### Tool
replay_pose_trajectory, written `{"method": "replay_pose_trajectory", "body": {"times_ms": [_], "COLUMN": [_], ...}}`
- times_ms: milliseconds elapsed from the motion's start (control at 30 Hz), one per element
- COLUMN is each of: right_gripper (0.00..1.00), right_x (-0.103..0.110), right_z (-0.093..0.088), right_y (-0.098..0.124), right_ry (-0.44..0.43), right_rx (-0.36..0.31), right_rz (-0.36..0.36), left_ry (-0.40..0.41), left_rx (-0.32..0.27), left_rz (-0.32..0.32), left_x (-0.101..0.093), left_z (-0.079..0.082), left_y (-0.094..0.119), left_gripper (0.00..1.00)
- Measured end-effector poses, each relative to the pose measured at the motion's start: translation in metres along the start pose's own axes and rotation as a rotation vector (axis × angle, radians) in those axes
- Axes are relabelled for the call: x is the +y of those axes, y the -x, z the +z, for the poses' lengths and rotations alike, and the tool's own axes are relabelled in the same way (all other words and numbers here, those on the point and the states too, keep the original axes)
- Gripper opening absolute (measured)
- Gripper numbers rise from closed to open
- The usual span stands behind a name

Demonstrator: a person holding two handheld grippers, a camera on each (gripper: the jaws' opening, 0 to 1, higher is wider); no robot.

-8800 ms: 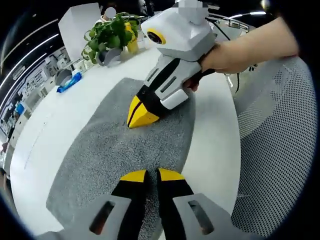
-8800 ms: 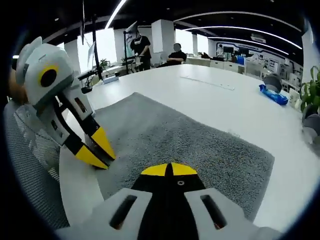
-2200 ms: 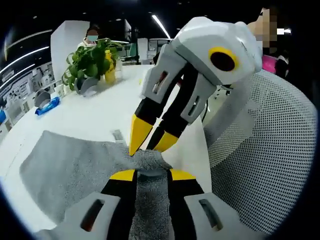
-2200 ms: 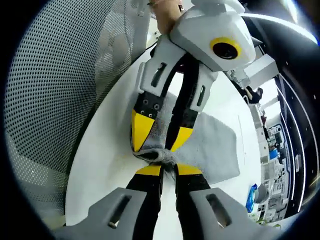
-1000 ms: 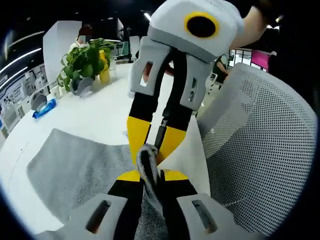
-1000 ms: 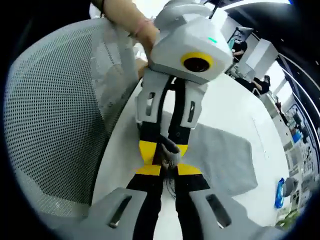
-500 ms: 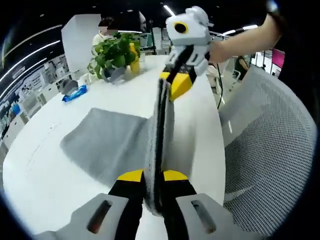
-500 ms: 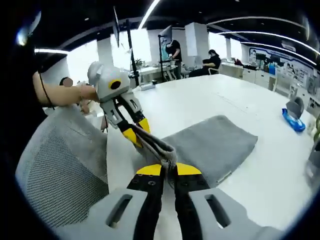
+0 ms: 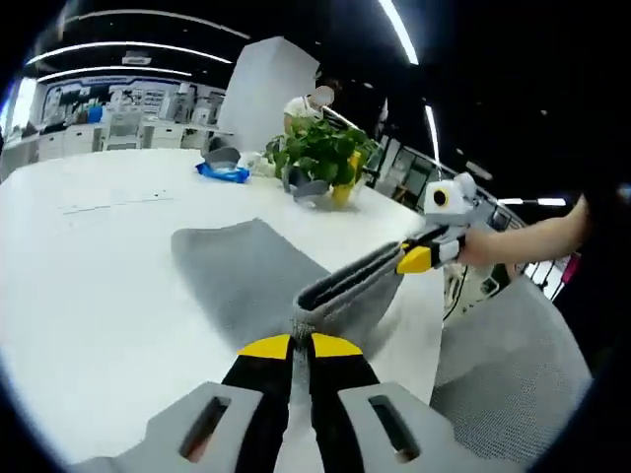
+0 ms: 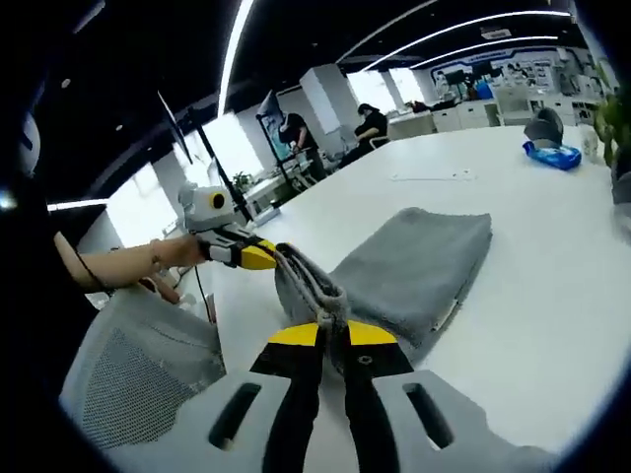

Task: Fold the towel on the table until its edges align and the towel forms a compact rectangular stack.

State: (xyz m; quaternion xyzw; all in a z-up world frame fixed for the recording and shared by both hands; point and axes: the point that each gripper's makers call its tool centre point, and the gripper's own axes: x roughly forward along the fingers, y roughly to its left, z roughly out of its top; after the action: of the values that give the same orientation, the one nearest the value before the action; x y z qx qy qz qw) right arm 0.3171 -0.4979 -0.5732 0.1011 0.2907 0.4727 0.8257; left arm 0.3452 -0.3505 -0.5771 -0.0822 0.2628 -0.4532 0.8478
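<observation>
Left gripper view shows my left gripper (image 9: pixel 292 344) and right gripper (image 9: pixel 416 259) each clamped on a corner of the towel (image 9: pixel 258 276), its near edge lifted off the table (image 9: pixel 89 286), so folding remains unfinished; versus half a second ago, my grippers stand farther apart.

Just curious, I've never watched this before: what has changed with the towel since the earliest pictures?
Both grippers, left and right, took hold of the grey towel's near edge, lifted it off the white table and drew apart, stretching it. The far half stayed lying flat; the plant stayed put.
</observation>
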Motion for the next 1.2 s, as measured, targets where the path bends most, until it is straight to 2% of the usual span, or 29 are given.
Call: {"method": "replay_pose_trajectory", "body": {"times_ms": [200, 267, 500, 600, 667, 867, 967, 1067, 1200], "right_gripper": [0.05, 0.05, 0.05, 0.05, 0.05, 0.05, 0.05, 0.05, 0.05], "right_x": [-0.007, -0.008, 0.000, 0.012, 0.018, 0.035, 0.046, 0.057, 0.076], "right_z": [-0.001, 0.001, 0.026, 0.040, 0.043, 0.059, 0.070, 0.082, 0.095], "right_y": [0.004, 0.006, 0.021, 0.029, 0.033, 0.045, 0.054, 0.064, 0.075], "right_ry": [-0.087, -0.110, -0.186, -0.207, -0.201, -0.190, -0.175, -0.171, -0.163], "right_rx": [-0.044, -0.069, -0.217, -0.282, -0.294, -0.366, -0.409, -0.452, -0.484], "right_rz": [-0.014, -0.013, 0.040, 0.094, 0.105, 0.166, 0.219, 0.284, 0.373], "left_ry": [0.000, 0.028, 0.089, 0.110, 0.112, 0.156, 0.168, 0.180, 0.188], "left_rx": [0.033, 0.017, -0.148, -0.216, -0.252, -0.326, -0.373, -0.426, -0.475], "left_rz": [-0.008, -0.029, -0.151, -0.203, -0.230, -0.335, -0.394, -0.480, -0.579], "left_x": [-0.005, -0.008, -0.028, -0.036, -0.040, -0.061, -0.072, -0.086, -0.102], "left_z": [-0.010, -0.006, 0.034, 0.049, 0.057, 0.076, 0.086, 0.096, 0.108], "left_y": [-0.010, -0.008, 0.004, 0.011, 0.016, 0.030, 0.038, 0.047, 0.060], "left_gripper": [0.03, 0.02, 0.02, 0.01, 0.01, 0.01, 0.01, 0.01, 0.01]}}
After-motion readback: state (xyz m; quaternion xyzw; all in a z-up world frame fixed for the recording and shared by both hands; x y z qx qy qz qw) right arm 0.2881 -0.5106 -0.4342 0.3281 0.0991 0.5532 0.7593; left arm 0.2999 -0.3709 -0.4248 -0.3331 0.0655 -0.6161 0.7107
